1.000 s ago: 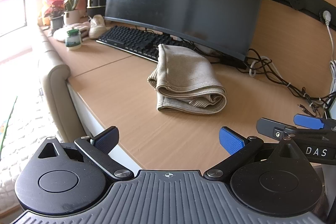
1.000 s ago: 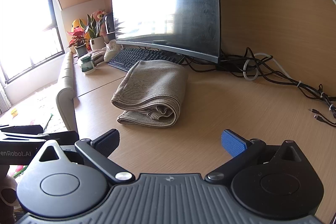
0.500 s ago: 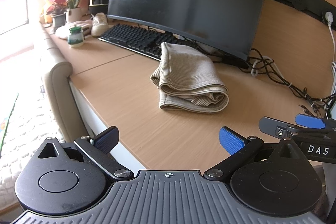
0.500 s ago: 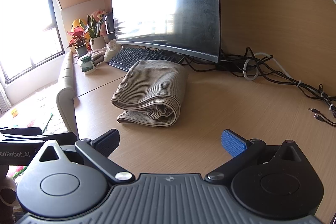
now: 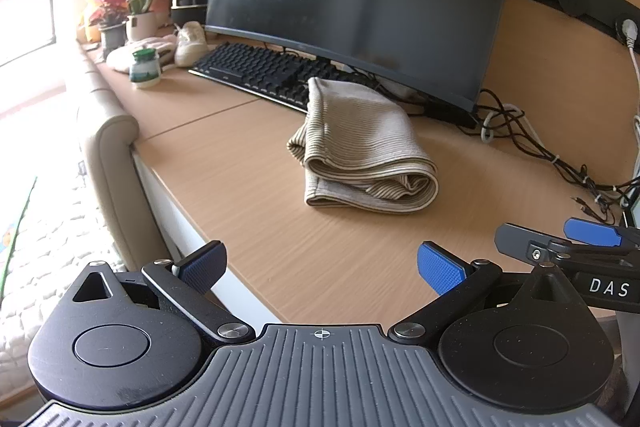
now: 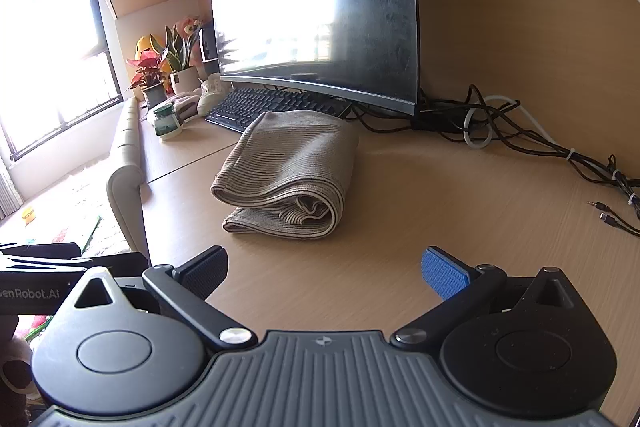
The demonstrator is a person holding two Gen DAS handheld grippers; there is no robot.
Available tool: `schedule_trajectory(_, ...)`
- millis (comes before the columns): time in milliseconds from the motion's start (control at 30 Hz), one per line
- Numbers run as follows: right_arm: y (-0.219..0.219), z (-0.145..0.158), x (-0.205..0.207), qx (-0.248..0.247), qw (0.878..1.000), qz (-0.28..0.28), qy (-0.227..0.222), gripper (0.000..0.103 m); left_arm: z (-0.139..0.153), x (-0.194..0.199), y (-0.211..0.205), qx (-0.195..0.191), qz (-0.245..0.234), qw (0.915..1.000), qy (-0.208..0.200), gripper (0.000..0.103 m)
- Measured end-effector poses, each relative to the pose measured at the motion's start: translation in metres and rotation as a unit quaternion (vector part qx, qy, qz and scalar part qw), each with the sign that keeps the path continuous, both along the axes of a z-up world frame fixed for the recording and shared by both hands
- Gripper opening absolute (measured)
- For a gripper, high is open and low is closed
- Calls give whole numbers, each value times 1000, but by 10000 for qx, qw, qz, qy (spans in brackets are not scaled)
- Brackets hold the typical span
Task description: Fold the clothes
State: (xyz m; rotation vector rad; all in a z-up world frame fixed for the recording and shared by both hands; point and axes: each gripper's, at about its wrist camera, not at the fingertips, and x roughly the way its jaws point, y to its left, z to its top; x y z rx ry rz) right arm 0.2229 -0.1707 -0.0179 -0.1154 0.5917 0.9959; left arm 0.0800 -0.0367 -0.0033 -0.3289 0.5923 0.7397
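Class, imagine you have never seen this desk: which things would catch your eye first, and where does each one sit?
First, the folded beige ribbed garment lying mid-desk, its far end against the black keyboard. Behind it looms the big dark curved monitor, with tangled cables trailing to its right. In front, the left tool and right tool are both open, holding nothing.

Both wrist cams low at desk [image 5: 248, 187] front edge, facing monitor [image 6: 320, 7]; share folded cloth [image 5: 360, 151], keyboard [image 6: 272, 103].
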Motion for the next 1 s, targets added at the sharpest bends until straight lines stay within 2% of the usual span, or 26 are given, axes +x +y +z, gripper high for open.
schedule_trajectory(700, 2, 1, -1, -94, 9999, 24, -68, 103, -3, 0, 1, -134, -29, 9999, -52, 103)
schedule_trajectory(1000, 1, 0, 0, -107, 9999, 48, -7, 103, -3, 0, -1, 2, 34, 10000, 54, 103)
